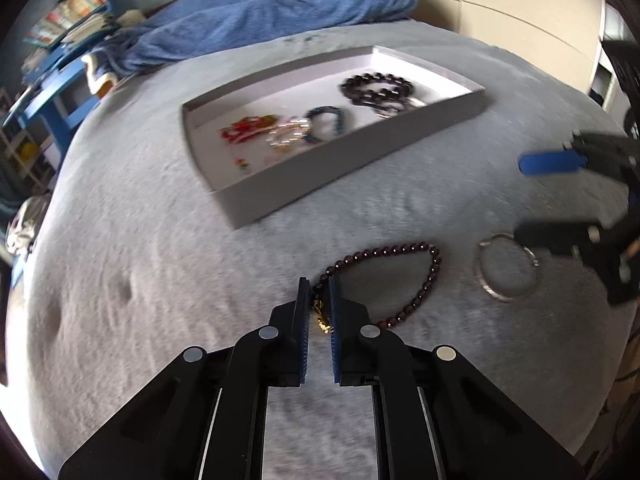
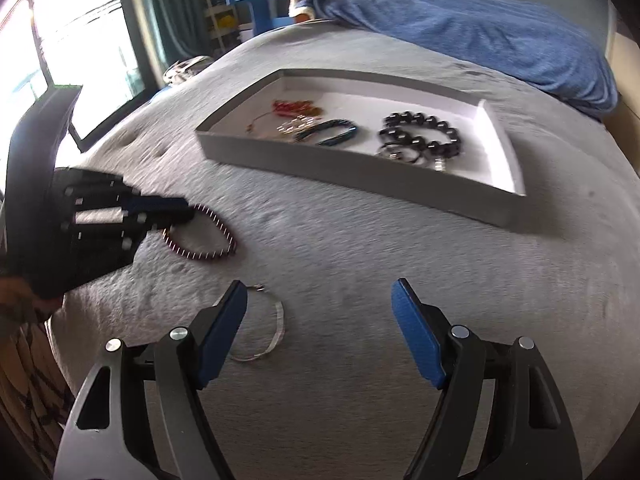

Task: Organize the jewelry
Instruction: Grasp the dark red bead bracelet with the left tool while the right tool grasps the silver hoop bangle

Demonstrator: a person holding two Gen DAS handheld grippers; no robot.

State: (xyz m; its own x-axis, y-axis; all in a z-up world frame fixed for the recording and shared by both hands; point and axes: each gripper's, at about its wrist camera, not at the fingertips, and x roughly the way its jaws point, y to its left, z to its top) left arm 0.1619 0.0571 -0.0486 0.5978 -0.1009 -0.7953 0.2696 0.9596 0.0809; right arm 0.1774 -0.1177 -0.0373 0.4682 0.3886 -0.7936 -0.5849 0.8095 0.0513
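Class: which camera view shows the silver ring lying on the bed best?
The left wrist view: the silver ring shows nearly whole, its far-right edge under a finger of the right gripper. In the right wrist view, a gripper finger hides its left side.

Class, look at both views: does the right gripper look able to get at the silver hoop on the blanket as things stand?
Probably yes. The right gripper is open, and the silver hoop lies flat beside its left finger with nothing over it. The left gripper, shut on the dark red bead bracelet, sits clear.

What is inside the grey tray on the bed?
Inside the tray lie a black bead bracelet, a blue bracelet, a clear bead piece and red pieces. A silver piece by the black beads is partly hidden behind the tray's near wall.
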